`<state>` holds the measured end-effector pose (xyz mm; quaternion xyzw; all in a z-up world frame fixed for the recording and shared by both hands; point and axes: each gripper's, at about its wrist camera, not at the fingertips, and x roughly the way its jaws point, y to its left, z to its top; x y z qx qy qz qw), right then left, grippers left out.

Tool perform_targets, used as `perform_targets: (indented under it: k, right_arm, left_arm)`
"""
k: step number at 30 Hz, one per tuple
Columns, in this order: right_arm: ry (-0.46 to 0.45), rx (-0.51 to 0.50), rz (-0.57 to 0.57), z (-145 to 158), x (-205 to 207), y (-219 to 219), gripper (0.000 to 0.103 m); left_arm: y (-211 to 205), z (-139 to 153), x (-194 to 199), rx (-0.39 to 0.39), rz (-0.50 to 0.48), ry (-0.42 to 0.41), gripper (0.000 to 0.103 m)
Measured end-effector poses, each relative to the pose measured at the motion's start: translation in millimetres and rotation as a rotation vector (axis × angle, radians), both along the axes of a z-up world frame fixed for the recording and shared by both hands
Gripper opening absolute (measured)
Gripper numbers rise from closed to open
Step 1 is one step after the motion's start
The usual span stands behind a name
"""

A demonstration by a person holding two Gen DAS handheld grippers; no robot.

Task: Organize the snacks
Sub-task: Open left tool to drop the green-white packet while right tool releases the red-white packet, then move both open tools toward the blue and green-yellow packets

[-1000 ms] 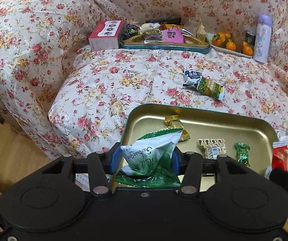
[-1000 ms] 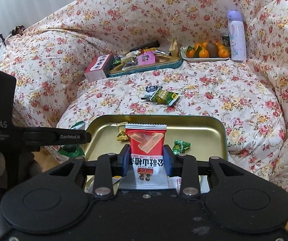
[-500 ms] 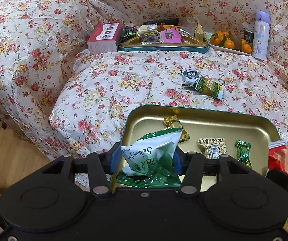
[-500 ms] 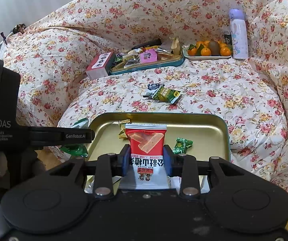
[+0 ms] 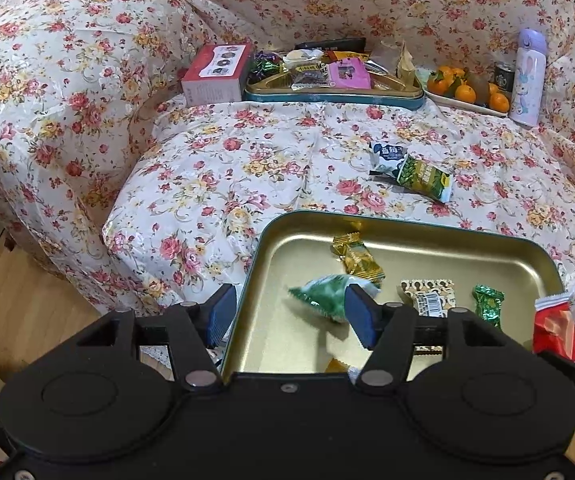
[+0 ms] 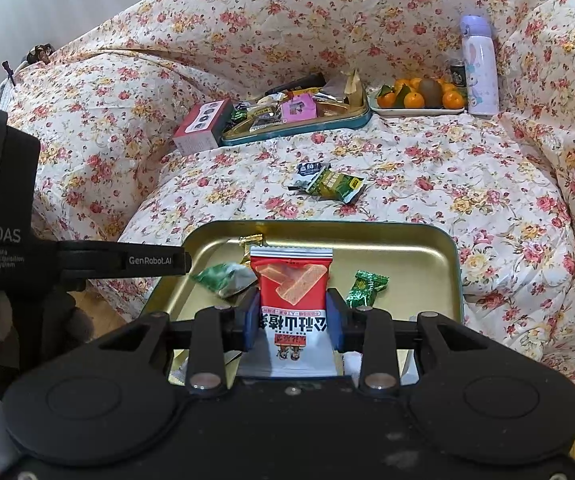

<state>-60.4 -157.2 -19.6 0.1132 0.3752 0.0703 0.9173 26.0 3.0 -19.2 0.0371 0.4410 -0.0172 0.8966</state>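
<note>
Left hand-held gripper [image 5: 289, 314]: opening at lower centre of the left wrist view, blue pads wide apart; clamped on nothing.
Green snack packet [image 5: 329, 294]: blurred, between the spreading jaws, against or just beside the right pad [image 5: 361, 318], clear of the left pad; over the near part of the tray. Whether resting on the tray floor: cannot tell.
Right hand-held gripper [image 6: 292, 322]: jaws close together, clamped on the red and white snack packet [image 6: 293, 304], pads pressing both side edges; packet upright, red end pointing away, at centre of the right wrist view.
Gold tray [image 5: 439, 248]: lower middle of the left wrist view, on the floral-covered sofa [image 5: 247, 168], teal outer rim.
Inside the tray: gold-wrapped candy [image 5: 357, 258] toward the far left, patterned beige packet [image 5: 427, 298] at centre right, small green candy [image 5: 487, 304] further right.
On the sofa beyond the tray: blue and white packet [image 5: 387, 158] touching a green packet [image 5: 425, 178], centre right.
Far back, upper centre: second tray [image 5: 335, 94] piled with snacks, pink box [image 5: 217, 74] just left of it.
Upper right: plate of oranges [image 5: 461, 94], lilac bottle [image 5: 527, 80] upright beside it.
</note>
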Motion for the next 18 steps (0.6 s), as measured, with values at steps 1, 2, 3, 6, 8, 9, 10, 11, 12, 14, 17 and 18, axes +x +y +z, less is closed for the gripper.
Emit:
perform_targets:
  k: [1, 2, 3, 6, 8, 9, 10, 11, 12, 14, 17, 18]
  right_arm:
    - [0.001, 0.001, 0.002, -0.2, 0.2, 0.5, 0.036]
    - [0.002, 0.002, 0.004, -0.5, 0.0, 1.0, 0.036]
    - [0.001, 0.003, 0.007, -0.6, 0.0, 1.6, 0.036]
    - [-0.011, 0.009, 0.026, 0.9, -1.3, 3.5, 0.041]
    - [-0.014, 0.01, 0.021, 1.9, -1.6, 4.0, 0.041]
    - [-0.013, 0.012, 0.024, 2.1, -1.6, 4.1, 0.041]
    - [-0.013, 0.012, 0.028, 2.5, -1.9, 3.7, 0.041]
    - [-0.013, 0.009, 0.03, 2.9, -2.6, 3.8, 0.041]
    - [-0.012, 0.006, 0.03, 3.2, -2.8, 3.8, 0.042]
    - [-0.009, 0.005, 0.033, 3.7, -2.1, 3.5, 0.041]
    - [0.001, 0.004, 0.035, 3.3, -2.2, 4.1, 0.041]
    - [0.004, 0.003, 0.036, 2.9, -2.2, 4.4, 0.041]
  left_arm:
    - [-0.2, -0.1, -0.5, 0.002, 0.001, 0.0, 0.065]
    - [-0.5, -0.3, -0.7, 0.005, 0.001, 0.002, 0.064]
    - [-0.7, -0.4, -1.3, 0.005, 0.0, 0.001, 0.064]
    - [-1.3, -0.5, -2.3, 0.008, 0.002, 0.0, 0.064]
    - [-1.6, -0.4, -3.3, 0.01, 0.002, -0.002, 0.064]
    - [-1.5, -0.4, -3.6, 0.009, 0.003, -0.002, 0.064]
    - [-1.7, -0.4, -3.6, 0.007, 0.004, -0.001, 0.064]
    - [-0.6, -0.3, -4.3, 0.005, 0.004, 0.0, 0.064]
    - [-0.4, -0.2, -4.5, 0.002, 0.005, 0.002, 0.064]
    - [0.1, -0.4, -5.3, -0.002, 0.005, 0.007, 0.064]
    - [-0.3, -1.0, -6.9, -0.002, 0.004, 0.013, 0.064]
    - [-0.7, -1.4, -7.6, -0.003, 0.003, 0.015, 0.064]
